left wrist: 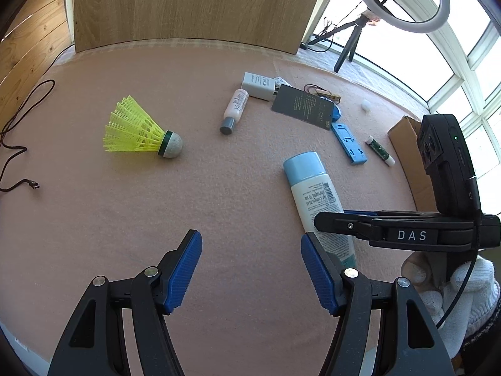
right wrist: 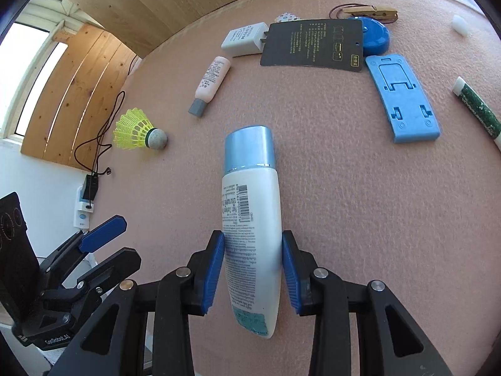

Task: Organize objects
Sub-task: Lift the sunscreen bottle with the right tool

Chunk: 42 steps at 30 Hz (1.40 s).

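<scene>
Nearest in the right wrist view, the right tool [right wrist: 253, 271] has its blue pads closed on the lower body of the white bottle [right wrist: 252, 219], one pad on each flat side, so the bottle points straight ahead along the fingers with its light-blue cap [right wrist: 249, 148] leading. Gripping low on the body keeps the heavier capped end forward and in sight — a hold that probably suits carrying it rather than standing it up; whether the bottle is clear of the table [right wrist: 344, 203] I cannot tell.

The left tool [left wrist: 250, 269] hangs beside it, its jaws roughly half open with nothing between them but the pink table covering. It looks free for the next item.

Further out, the yellow shuttlecock [left wrist: 141, 130] lies on its side, well apart from everything else, cork toward the tools. Beyond it a small pink tube [right wrist: 209, 84] with a grey cap lies flat.

Farthest, a loose cluster remains unsorted: a white charger [right wrist: 244, 42], a dark card [right wrist: 314, 45] overlapping a blue round case [right wrist: 377, 36], a blue plastic stand [right wrist: 402, 97] and a green stick [right wrist: 477, 109]. A cardboard box [left wrist: 407, 153] sits at the table's right edge — possibly where things are meant to go.
</scene>
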Each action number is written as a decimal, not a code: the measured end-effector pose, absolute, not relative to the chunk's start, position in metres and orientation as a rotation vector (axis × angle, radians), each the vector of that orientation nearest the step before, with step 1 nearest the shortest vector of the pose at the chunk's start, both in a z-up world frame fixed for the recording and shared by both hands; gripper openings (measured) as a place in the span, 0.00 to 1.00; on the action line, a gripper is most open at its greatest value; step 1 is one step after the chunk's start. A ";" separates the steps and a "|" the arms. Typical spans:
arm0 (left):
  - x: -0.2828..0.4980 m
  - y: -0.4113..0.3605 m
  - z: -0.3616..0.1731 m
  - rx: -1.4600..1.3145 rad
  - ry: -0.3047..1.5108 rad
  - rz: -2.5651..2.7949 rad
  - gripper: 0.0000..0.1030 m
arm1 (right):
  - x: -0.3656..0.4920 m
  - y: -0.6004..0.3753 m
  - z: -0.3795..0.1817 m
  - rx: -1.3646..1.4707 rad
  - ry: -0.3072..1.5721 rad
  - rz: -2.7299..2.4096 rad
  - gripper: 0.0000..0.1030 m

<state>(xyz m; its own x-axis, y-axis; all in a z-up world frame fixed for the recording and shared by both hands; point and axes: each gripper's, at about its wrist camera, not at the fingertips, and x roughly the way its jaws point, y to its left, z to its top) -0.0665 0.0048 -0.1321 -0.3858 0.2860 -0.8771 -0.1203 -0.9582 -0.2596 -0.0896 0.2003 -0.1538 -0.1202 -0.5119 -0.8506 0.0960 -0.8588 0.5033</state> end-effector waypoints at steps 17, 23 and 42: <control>-0.065 0.076 -0.155 -1.575 -0.277 2.218 0.69 | -0.078 0.231 -0.130 1.708 -0.358 -2.150 0.46; -0.072 0.089 -0.166 -1.604 -0.316 2.187 0.69 | -0.087 0.219 -0.135 1.723 -0.314 -2.091 0.46; -0.083 0.102 -0.184 -1.631 -0.375 2.158 0.50 | -0.087 0.200 -0.147 1.762 -0.220 -2.023 0.43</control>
